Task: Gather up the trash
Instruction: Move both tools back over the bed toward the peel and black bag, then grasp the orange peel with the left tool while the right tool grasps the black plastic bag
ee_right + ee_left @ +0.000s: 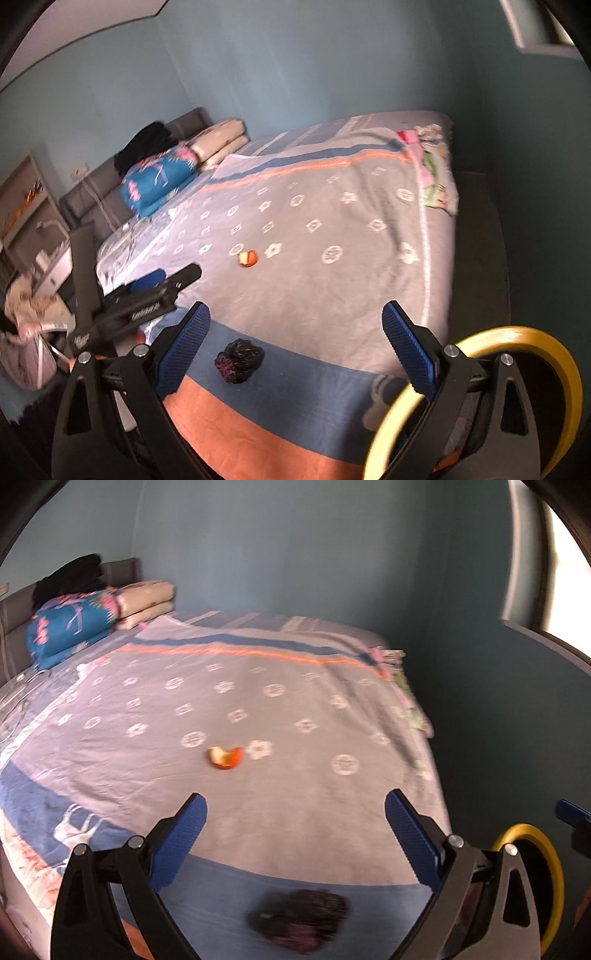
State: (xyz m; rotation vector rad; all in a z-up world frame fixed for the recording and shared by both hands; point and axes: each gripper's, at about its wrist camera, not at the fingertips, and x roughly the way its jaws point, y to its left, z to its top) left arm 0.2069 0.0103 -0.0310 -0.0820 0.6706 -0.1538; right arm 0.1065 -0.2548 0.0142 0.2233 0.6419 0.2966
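A piece of orange peel (226, 757) (248, 257) lies in the middle of the patterned bedspread (314, 709) (332, 288). A dark crumpled wrapper (303, 919) (239, 360) sits on the blue band near the bed's front edge. My left gripper (295, 797) stands open over the bed, with the wrapper below and between its blue fingers but nothing held. My right gripper (297, 308) is open and empty too, with the wrapper just inside its left finger. The left gripper (173, 275) also shows at the left of the right wrist view. A yellow-rimmed bin (550, 867) (517, 334) stands at the lower right.
Folded quilts (74, 624) (159, 181) and dark clothes (70, 576) are piled at the headboard. A crumpled floral cloth (402, 686) (432, 173) lies at the far right corner. Blue walls bound the bed. A shelf (22, 199) and clutter stand at the left.
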